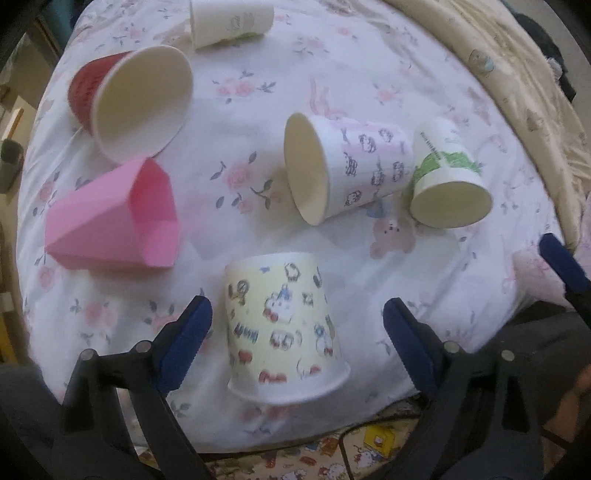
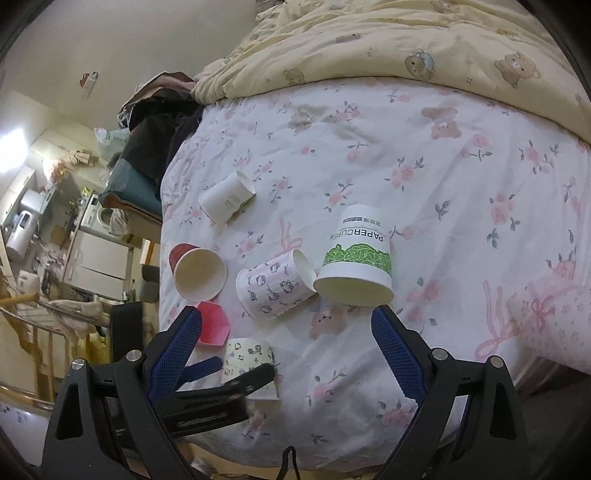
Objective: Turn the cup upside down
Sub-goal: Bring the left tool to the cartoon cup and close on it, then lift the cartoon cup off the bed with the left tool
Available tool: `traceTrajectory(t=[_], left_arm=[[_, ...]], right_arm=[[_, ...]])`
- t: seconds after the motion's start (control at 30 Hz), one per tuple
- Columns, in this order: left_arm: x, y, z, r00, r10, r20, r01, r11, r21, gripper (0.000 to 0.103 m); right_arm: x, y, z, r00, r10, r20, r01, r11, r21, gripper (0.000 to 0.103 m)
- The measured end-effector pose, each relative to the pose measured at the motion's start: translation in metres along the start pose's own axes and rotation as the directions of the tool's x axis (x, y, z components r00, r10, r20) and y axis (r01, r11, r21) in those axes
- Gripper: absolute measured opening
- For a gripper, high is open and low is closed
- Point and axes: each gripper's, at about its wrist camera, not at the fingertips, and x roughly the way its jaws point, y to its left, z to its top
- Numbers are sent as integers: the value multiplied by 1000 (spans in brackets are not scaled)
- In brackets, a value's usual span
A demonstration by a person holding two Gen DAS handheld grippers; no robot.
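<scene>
A yellow cartoon-print paper cup stands upside down on the floral bed sheet, between the open fingers of my left gripper, which do not touch it. It also shows in the right wrist view, partly behind the left gripper. My right gripper is open and empty, hovering just in front of a green-leaf paper cup that lies tilted with its mouth toward me. That cup also shows in the left wrist view.
Lying on their sides: a white-and-pink print cup, a red cup, a pink faceted cup and a plain white cup. A yellow bear quilt covers the far bed. The bed edge is near me.
</scene>
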Motion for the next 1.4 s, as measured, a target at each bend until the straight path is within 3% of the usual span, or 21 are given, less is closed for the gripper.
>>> traceTrajectory(t=[0.1, 0.23, 0.37, 0.6, 1.0, 1.4], left_arm=[[10, -1, 3, 1000, 13, -26, -13, 1000, -8, 86], [20, -4, 8, 998, 48, -32, -47, 999, 17, 85], [23, -3, 9, 998, 30, -50, -30, 999, 14, 55], [2, 7, 7, 999, -31, -14, 31, 1000, 7, 54], [-86, 63, -2, 984, -62, 168, 61, 998, 11, 54], [-78, 94, -16, 969, -31, 246, 46, 997, -56, 54]], right_arm=[[-1, -1, 0, 1000, 18, -1, -18, 1000, 10, 95], [0, 0, 0, 1000, 24, -5, -24, 1000, 15, 95], [3, 1, 0, 1000, 19, -13, -19, 1000, 12, 95], [4, 2, 0, 1000, -1, -7, 1, 1000, 4, 95], [11, 14, -5, 999, -28, -18, 27, 998, -50, 95], [37, 28, -18, 995, -65, -82, 56, 993, -108, 95]])
